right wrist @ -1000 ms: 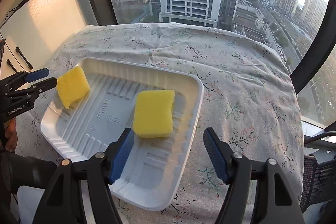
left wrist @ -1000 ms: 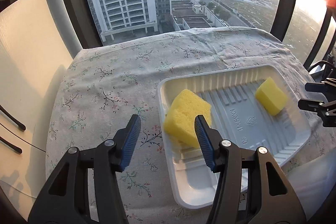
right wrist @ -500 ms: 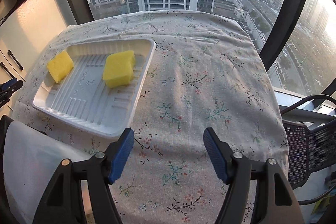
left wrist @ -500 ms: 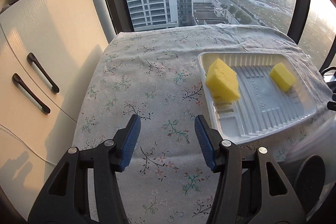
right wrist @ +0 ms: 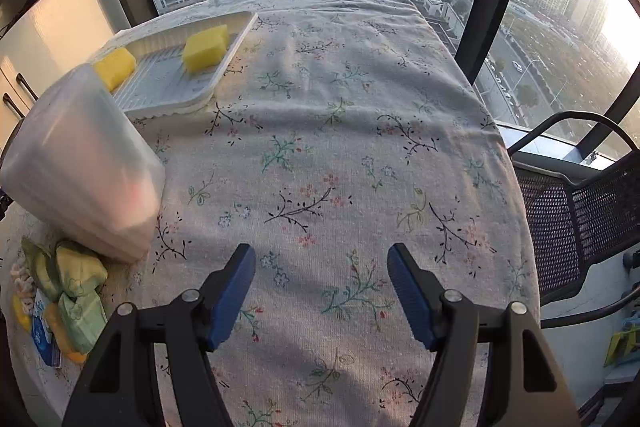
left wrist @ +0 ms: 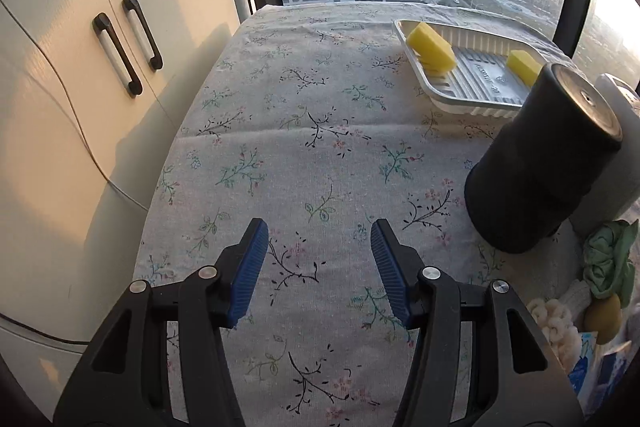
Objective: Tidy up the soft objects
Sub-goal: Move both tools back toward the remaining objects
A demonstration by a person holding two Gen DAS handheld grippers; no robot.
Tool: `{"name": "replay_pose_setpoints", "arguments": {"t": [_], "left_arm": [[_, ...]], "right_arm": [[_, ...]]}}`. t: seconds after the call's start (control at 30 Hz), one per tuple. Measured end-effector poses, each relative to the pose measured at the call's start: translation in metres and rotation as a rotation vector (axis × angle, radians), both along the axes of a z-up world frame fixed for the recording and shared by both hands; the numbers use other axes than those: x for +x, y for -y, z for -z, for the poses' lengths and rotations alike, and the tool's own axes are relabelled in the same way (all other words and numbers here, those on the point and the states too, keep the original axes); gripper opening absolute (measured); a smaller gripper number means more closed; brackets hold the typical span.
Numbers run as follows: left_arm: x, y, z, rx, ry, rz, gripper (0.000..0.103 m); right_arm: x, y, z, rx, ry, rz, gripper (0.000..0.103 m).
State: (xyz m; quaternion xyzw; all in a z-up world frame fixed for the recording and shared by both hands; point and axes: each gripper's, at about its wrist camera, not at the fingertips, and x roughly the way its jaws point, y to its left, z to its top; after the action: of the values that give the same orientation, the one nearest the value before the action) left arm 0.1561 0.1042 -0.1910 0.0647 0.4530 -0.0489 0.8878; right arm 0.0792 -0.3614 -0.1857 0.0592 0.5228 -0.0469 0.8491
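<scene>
Both tools have pulled back from the white ribbed plastic tray [left wrist: 472, 99], which a second ago lay right under their tips and now sits far up the floral-cloth surface [left wrist: 320, 147]. Two yellow foam sponges rest inside that tray: the larger wedge [left wrist: 430, 47] at its left end, the smaller block [left wrist: 524, 65] toward its right end, well apart from each other.

Each tool is empty. On the left tool [left wrist: 318, 267] the jaws stand partly open over bare cloth; on the right tool [right wrist: 320, 287] they stand somewhat wider, also with nothing between the blue pads.

What is left to sort appears to be the heap of soft things near the front edge, on the near side of the tray: green fabric bundles [right wrist: 76, 287], a green scrunched cloth [left wrist: 608, 263] and a cream knobbly piece [left wrist: 556, 323]. A black cylinder [left wrist: 540, 163] and a frosted white container [right wrist: 80, 163] stand between heap and tray. That heap lies down-right of the left tool and down-left of the right tool, so both sit about equally close; I judge either could reach it by swinging inward. No long axis of any piece can be made out.
</scene>
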Motion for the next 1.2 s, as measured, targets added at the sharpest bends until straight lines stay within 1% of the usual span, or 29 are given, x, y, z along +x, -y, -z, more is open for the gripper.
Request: {"name": "replay_pose_setpoints", "arguments": {"t": [0.1, 0.2, 0.4, 0.57, 0.77, 0.87, 1.03, 1.1, 1.13, 1.2], "left_arm": [[-0.028, -0.005, 0.005, -0.024, -0.006, -0.011, 0.052], [-0.052, -0.007, 0.008, -0.032, -0.007, -0.014, 0.052], [-0.096, -0.005, 0.009, -0.037, -0.018, 0.010, 0.052], [-0.126, 0.004, 0.010, -0.027, -0.025, 0.043, 0.052], [-0.151, 0.023, 0.003, -0.049, -0.030, 0.096, 0.052], [-0.160, 0.033, -0.007, -0.084, -0.015, 0.126, 0.052], [-0.165, 0.053, -0.016, -0.099, 0.006, 0.174, 0.052], [-0.163, 0.058, -0.015, -0.093, 0.005, 0.176, 0.055], [-0.161, 0.060, -0.013, -0.101, 0.002, 0.174, 0.059], [-0.155, 0.061, -0.009, -0.109, -0.013, 0.164, 0.060]], "right_arm": [[-0.026, -0.003, 0.004, 0.012, -0.002, 0.016, 0.071], [-0.050, -0.010, 0.005, 0.012, 0.000, 0.031, 0.071], [-0.093, -0.035, 0.000, 0.034, 0.019, 0.036, 0.071], [-0.120, -0.069, -0.009, 0.059, 0.048, -0.016, 0.071], [-0.133, -0.115, -0.018, 0.041, 0.082, -0.092, 0.071], [-0.136, -0.135, -0.021, 0.057, 0.095, -0.143, 0.071], [-0.137, -0.161, -0.018, 0.102, 0.089, -0.202, 0.071], [-0.137, -0.168, -0.016, 0.119, 0.083, -0.213, 0.071], [-0.137, -0.171, -0.015, 0.128, 0.077, -0.220, 0.071], [-0.137, -0.177, -0.012, 0.137, 0.070, -0.236, 0.071]]}}
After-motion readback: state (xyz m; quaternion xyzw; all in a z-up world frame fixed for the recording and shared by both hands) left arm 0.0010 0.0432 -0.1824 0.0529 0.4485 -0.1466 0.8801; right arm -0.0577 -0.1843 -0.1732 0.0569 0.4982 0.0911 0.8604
